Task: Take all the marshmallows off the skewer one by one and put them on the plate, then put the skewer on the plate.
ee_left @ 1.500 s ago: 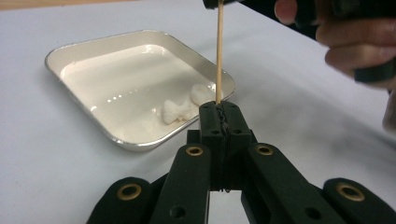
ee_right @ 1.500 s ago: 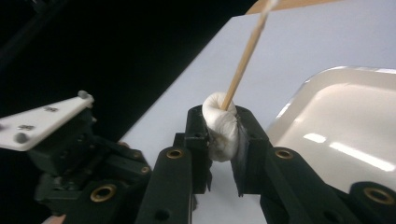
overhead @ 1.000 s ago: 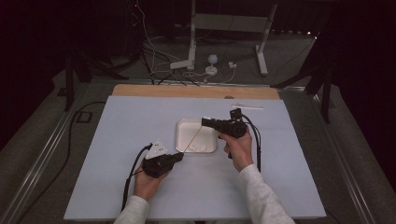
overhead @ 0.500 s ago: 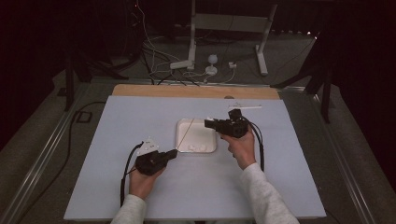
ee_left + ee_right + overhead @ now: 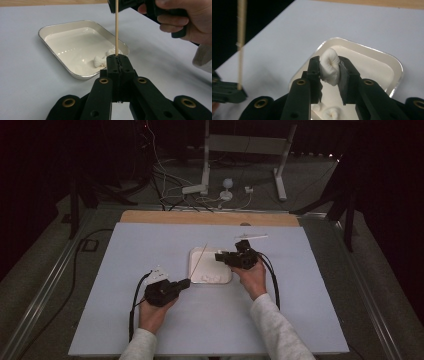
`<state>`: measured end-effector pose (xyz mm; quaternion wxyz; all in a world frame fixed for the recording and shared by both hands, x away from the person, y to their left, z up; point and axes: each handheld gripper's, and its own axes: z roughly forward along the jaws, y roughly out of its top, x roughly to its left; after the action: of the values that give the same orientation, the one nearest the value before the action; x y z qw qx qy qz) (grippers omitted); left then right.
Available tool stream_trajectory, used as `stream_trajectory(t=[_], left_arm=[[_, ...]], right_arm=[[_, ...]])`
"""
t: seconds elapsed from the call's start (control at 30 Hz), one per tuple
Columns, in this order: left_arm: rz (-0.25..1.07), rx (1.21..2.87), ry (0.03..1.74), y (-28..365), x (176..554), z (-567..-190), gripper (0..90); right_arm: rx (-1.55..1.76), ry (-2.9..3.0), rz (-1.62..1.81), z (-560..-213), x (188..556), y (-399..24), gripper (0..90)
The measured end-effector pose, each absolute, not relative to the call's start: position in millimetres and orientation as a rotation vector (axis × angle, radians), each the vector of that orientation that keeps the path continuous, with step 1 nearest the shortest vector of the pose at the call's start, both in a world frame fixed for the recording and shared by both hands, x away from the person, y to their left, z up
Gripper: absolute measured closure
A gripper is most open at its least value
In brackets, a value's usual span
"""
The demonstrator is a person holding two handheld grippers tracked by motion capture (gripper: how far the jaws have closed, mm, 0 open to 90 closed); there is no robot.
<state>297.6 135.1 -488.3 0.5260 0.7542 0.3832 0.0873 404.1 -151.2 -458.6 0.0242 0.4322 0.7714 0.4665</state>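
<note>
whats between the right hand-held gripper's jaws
A white marshmallow, squeezed between the pads over the tray, as the right gripper view shows.

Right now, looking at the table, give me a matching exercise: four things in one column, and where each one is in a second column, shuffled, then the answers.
Things:
1. thin wooden skewer
2. squashed white marshmallow
3. shallow white rectangular tray
4. loose white marshmallows

Places:
A. flat on the pale blue table cover
B. clamped upright in the shut left tool
C. lying in the tray's near corner
D. between the pads of the right tool, above the tray

Pairs: 1-B, 2-D, 3-A, 4-C
</note>
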Motion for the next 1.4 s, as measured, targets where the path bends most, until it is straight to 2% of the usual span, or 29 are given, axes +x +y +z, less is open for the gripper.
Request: stream_trajectory(t=[0.07, 0.17, 0.3, 0.47, 0.83, 1.4], left_arm=[[0.206, 1.797, 0.916, 135.4, 297.7, -486.4, 90.0], [0.207, 1.796, 0.917, 134.7, 298.4, -483.8, 90.0], [0.211, 1.796, 0.923, 134.1, 299.7, -481.7, 90.0], [0.209, 1.768, 0.948, 136.5, 302.9, -477.8, 90.0], [0.199, 1.726, 0.989, 128.1, 313.7, -474.3, 90.0], [0.180, 1.715, 1.072, 106.4, 332.5, -481.4, 90.0]], right_arm=[[1.352, 2.388, 1.418, -462.1, 405.7, -150.8, 69.2], [1.376, 2.366, 1.387, -465.5, 408.1, -150.5, 47.5], [1.363, 2.354, 1.399, -465.5, 408.4, -151.0, 29.7], [1.346, 2.339, 1.437, -460.9, 402.0, -153.7, 16.6], [1.219, 2.346, 1.484, -452.1, 373.9, -163.2, 3.6], [1.163, 2.293, 1.487, -450.6, 337.5, -210.8, 2.2]])
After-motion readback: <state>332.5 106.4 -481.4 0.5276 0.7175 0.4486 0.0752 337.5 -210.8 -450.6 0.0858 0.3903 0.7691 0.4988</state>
